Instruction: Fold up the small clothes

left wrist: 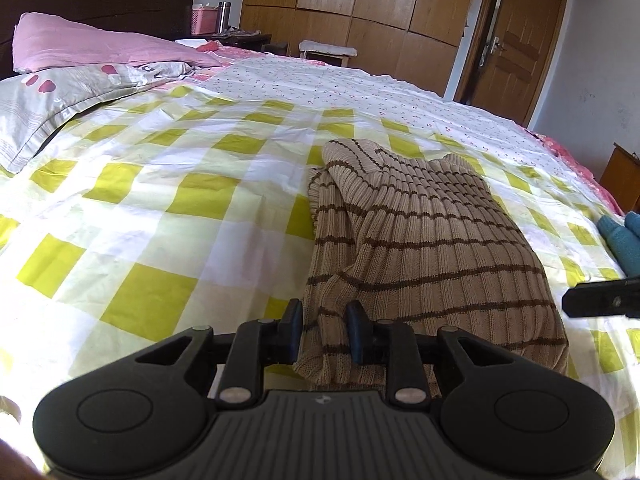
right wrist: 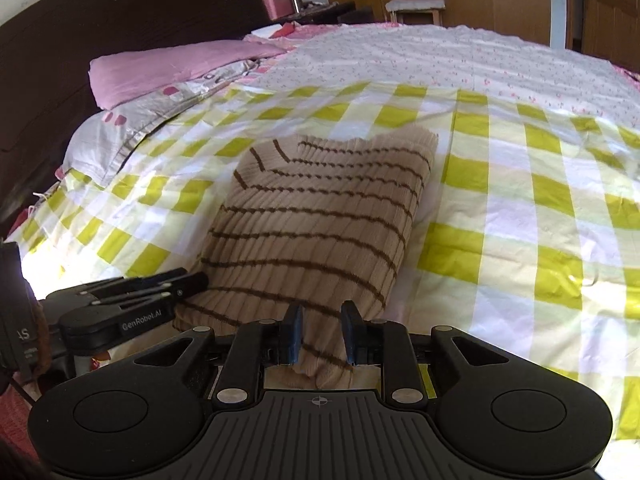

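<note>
Right wrist: striped sweater (right wrist: 316, 220) long axis runs away; left tongs (left wrist: 325, 330), right tongs (right wrist: 320, 332) pinch near hem.

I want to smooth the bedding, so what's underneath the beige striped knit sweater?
The beige ribbed knit sweater with brown stripes lies on a yellow-green and white checked sheet, which shows all around it. Anything directly beneath the sweater is covered.

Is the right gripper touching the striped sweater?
Touching. The right wrist view shows the right gripper with the striped sweater bunched between its blue pads, pinched.
</note>
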A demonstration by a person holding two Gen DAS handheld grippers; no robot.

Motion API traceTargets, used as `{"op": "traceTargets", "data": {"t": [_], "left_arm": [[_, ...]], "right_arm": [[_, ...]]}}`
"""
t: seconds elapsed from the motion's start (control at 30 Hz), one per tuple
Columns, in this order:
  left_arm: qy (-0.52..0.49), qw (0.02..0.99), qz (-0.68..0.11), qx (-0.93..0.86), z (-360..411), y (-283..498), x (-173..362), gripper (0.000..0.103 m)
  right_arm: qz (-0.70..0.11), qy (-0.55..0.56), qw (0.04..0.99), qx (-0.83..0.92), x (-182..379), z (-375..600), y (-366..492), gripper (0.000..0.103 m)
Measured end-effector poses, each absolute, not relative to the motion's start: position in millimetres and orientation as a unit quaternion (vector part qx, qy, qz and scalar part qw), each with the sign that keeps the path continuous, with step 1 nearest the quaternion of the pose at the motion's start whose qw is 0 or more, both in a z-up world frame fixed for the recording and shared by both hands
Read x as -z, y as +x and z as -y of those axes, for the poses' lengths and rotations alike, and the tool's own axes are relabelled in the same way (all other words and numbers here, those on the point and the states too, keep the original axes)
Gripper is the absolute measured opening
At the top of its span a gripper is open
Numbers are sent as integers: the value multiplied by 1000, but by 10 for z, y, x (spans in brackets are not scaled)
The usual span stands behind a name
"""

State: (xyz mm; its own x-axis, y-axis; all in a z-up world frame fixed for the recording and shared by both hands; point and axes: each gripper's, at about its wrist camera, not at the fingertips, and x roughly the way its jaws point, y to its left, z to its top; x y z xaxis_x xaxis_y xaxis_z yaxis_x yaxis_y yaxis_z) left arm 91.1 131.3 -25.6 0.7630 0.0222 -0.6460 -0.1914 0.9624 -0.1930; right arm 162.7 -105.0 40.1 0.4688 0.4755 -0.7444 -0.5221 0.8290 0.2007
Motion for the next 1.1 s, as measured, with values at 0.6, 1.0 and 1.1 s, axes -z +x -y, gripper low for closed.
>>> {"op": "traceTargets", "data": {"t": [0.6, 1.0, 1.1], "left_arm": [[-86, 947, -307, -33, -1296, 844, 174, 32], [-117, 939, -321, -31, -1433, 910, 258, 32], [-142, 932, -331, -30, -1509, 931, 297, 33]], "right_arm": [[-408, -108, 850, -315, -99, -622, 2423, 15], [-453, -17, 820, -350, 50, -791, 2538, 6], [-465, -9, 809, -359, 103, -799, 2558, 5]]}}
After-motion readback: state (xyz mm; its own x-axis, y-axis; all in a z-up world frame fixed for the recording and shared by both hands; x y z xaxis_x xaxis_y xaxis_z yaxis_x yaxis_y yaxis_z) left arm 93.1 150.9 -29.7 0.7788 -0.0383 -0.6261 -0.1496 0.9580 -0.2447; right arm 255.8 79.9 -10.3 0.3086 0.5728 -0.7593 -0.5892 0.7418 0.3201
